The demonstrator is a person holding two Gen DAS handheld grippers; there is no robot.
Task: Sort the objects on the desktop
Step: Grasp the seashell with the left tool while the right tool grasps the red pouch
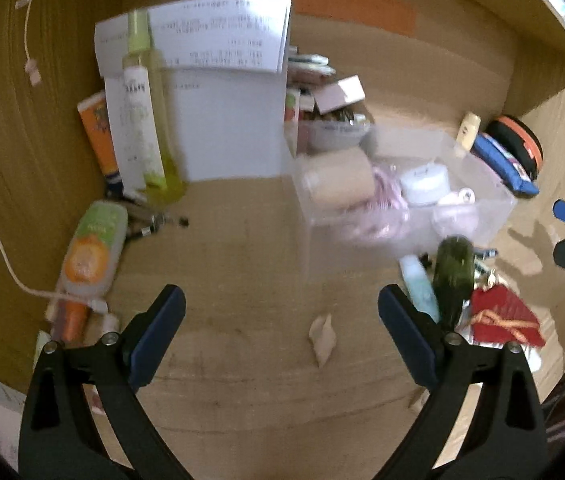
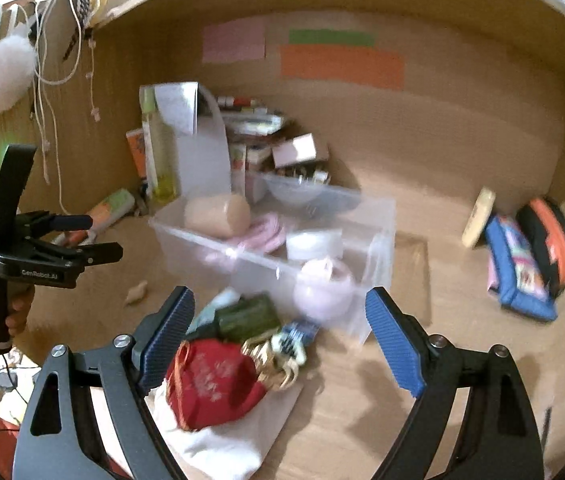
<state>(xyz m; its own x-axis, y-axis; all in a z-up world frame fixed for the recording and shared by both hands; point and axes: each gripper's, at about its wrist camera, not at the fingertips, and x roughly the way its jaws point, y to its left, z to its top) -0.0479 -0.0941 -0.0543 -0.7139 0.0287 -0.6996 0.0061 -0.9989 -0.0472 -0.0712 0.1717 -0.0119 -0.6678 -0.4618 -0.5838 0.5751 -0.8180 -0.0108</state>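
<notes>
On the left side of the wooden desk (image 1: 242, 280), an orange-and-green tube (image 1: 92, 248) lies flat, and behind it a tall yellow-green bottle (image 1: 154, 120) stands upright. The left gripper (image 1: 280, 312) has its tongs spread wide over bare wood, with nothing between them. In the middle stands a clear plastic bin (image 2: 266, 256) holding a beige roll (image 2: 218, 214) and a white jar (image 2: 312, 242). The right gripper (image 2: 280, 320) is also spread, empty, above a red pouch (image 2: 212, 384) and a dark green bottle (image 2: 248, 316) just before the bin. At far right a blue case (image 2: 518, 272) leans against a black-and-orange pouch (image 2: 548, 240).
</notes>
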